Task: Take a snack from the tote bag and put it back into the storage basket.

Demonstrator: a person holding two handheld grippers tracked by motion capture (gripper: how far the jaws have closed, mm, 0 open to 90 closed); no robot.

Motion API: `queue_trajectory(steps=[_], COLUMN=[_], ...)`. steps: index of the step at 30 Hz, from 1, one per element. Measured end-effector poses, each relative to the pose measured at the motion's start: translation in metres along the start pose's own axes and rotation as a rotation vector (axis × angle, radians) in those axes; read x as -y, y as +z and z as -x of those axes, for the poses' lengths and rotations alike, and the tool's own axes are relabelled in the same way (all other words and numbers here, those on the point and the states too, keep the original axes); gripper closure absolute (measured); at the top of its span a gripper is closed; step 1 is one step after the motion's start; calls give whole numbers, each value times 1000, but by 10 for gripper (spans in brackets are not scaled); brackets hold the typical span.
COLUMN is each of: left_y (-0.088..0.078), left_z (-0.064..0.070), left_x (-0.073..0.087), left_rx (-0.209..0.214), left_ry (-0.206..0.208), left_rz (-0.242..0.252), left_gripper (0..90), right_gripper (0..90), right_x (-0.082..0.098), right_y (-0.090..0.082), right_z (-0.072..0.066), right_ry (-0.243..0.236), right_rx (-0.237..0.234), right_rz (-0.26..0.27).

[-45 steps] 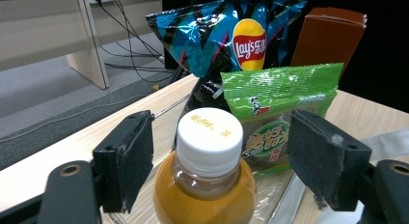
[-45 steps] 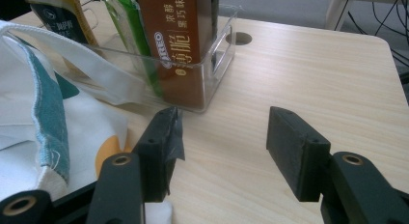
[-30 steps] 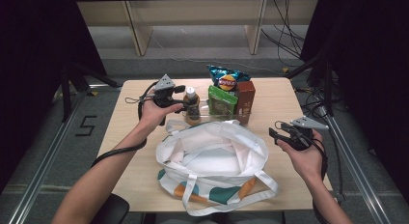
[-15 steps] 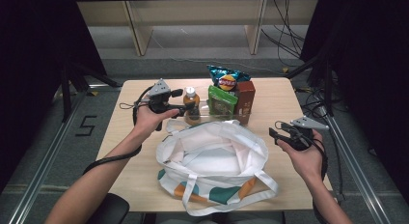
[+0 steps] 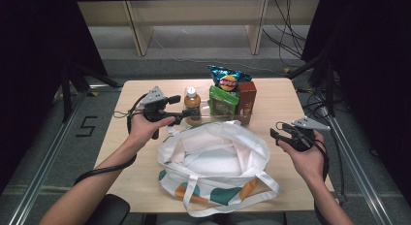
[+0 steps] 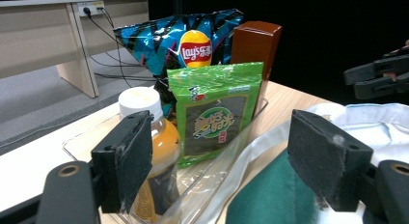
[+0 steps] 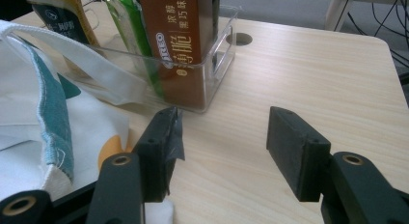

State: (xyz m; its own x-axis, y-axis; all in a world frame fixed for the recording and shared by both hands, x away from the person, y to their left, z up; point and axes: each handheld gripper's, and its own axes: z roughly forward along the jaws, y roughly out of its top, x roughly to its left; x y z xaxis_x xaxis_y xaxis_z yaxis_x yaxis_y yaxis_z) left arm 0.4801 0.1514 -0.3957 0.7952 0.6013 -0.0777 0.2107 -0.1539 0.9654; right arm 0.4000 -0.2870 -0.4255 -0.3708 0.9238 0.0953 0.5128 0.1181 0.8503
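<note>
Both jaws of the left gripper [image 5: 186, 112] stand wide apart with nothing held, just beside the orange drink bottle [image 5: 192, 105] that stands in the clear tray [image 6: 87, 137] behind the tote bag [image 5: 213, 162].

Bottle [image 6: 156, 161] label behind the left gripper [image 6: 231, 166] pad, base cut off below

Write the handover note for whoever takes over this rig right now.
Left gripper: open, beside the bottle, gripping nothing.
Right gripper: open, empty, right of the bag.
Bottle, green pack, brown box and chips all stand in the clear bin behind the bag. The bag lies open.
Done: nothing packed as far as visible.
Left: probably grip the bottle, move it into the bag, then the rest.
</note>
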Motion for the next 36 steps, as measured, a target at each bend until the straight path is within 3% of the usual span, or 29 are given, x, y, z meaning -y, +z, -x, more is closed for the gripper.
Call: queue_trajectory(steps=[1,6,7,9,10,17,18,19,27,29,31,36], left_y=[0,-7,-9,-14,-14,-25,-28,-30,-41,-42,-42,-45], left_z=[0,8,9,14,14,27,29,31,37,39,43,47], left_x=[0,3,5,9,9,18,21,23,33,37,42,50], left_rx=[0,3,12,26,26,41,52,53,62,68,82,78], left_ry=[0,-5,-7,-19,-19,-15,-9,-9,-20,-24,-27,-21], left_rz=[0,-4,-1,4,4,-12,-16,-20,-28,-28,-33,-52], left_gripper=[234,234,234,235,235,234,234,234,232,232,231,231], right_gripper=[460,460,460,460,459,459,459,459,458,458,458,458], right_x=[0,0,0,0,0,0,0,0,0,1,0,0], right_y=[1,0,1,1,-1,-1,0,-1,0,-1,0,0], right_z=[3,2,4,3,1,1,2,0,1,1,3,3], right_ry=[-33,-18,-44,-33,-3,-7,-30,0,-2,-5,-49,-50], right_rx=[-5,2,3,3,5,2,8,0,1,4,3,2], right_rz=[10,8,29,31,22,13,21,16,15,15,20,20])
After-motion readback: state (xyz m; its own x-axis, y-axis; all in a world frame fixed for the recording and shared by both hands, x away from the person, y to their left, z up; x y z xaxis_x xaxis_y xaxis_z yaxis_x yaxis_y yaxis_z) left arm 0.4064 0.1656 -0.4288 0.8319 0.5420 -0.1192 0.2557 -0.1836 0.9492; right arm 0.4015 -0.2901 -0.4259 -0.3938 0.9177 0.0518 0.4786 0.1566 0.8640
